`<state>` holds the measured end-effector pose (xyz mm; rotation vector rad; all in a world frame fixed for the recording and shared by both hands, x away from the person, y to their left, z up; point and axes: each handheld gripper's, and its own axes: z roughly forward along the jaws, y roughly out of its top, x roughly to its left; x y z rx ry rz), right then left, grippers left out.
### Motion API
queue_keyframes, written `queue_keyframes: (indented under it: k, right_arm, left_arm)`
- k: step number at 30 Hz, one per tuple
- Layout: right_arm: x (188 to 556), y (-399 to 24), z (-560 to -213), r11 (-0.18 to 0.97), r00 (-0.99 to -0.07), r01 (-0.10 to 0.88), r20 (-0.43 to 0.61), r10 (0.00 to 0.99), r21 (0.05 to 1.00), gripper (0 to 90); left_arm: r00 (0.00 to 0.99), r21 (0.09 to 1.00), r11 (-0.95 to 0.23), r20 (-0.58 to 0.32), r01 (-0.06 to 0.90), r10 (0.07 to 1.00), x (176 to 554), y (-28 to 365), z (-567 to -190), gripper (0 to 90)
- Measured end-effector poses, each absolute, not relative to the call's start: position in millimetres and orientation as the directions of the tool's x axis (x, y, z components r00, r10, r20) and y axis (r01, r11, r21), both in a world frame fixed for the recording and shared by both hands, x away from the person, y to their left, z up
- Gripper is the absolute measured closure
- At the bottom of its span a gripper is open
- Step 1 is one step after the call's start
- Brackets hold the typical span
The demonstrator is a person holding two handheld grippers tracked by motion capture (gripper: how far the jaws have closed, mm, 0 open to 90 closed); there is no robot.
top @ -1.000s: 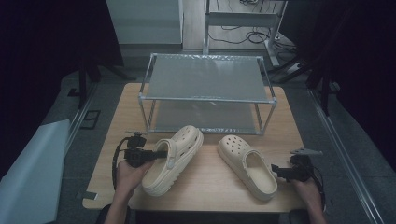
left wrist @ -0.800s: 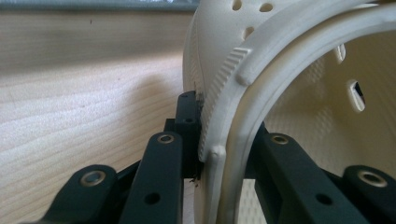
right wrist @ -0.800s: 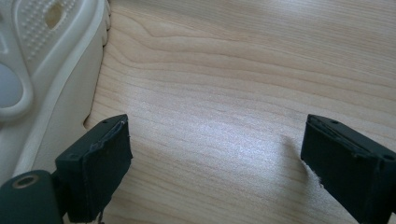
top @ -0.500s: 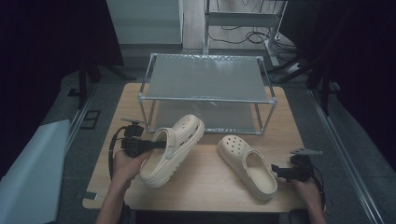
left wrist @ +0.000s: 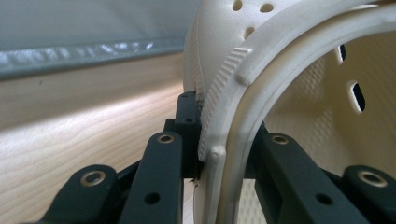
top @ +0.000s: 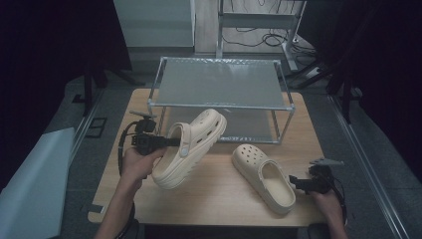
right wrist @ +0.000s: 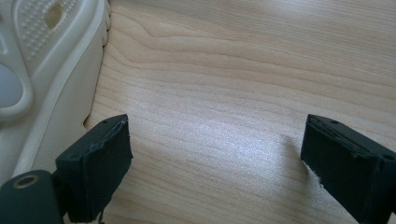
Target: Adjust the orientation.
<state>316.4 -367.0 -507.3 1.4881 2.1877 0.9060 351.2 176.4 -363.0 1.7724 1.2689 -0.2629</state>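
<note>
Two cream clog shoes are in play. My left gripper (top: 174,142) is shut on the side wall of the left clog (top: 191,147), which hangs tilted above the wooden table (top: 219,191), toe toward the rack. In the left gripper view the clog's rim (left wrist: 224,135) is pinched between my black jaws. The right clog (top: 263,177) lies flat on the table at the right. My right gripper (top: 297,183) rests beside its heel, open; the right gripper view shows bare wood between the pads (right wrist: 100,163) and the clog's edge (right wrist: 56,88) at the left.
A two-level metal rack with mesh shelves (top: 221,84) stands at the back of the table, just beyond the lifted clog's toe. Dark floor, cables and stands surround the table. A pale sheet (top: 30,184) lies off the left side.
My left gripper has lifted the left clog off the table and carried it slightly back toward the rack. The right gripper and the right clog have stayed where they were.
</note>
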Motion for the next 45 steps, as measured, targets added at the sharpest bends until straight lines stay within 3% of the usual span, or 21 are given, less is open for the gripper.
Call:
queue_keyframes:
  k: [14,30,45]
  right_arm:
    - [316,-368,-507,0.248,-0.396,0.698,0.074,0.915,0.672,8.2]
    - [317,-369,-507,0.24,-0.383,0.692,0.063,0.922,0.681,0.0]
    - [318,-369,-508,0.234,-0.379,0.695,0.07,0.923,0.68,0.0]
  left_arm:
    - [0.442,0.548,-0.012,-0.662,0.836,0.605,372,175,-341,76.2]
    - [0.409,0.552,0.06,-0.682,0.832,0.607,407,178,-309,76.2]
    - [0.313,0.516,0.206,-0.741,0.831,0.594,446,173,-309,76.0]
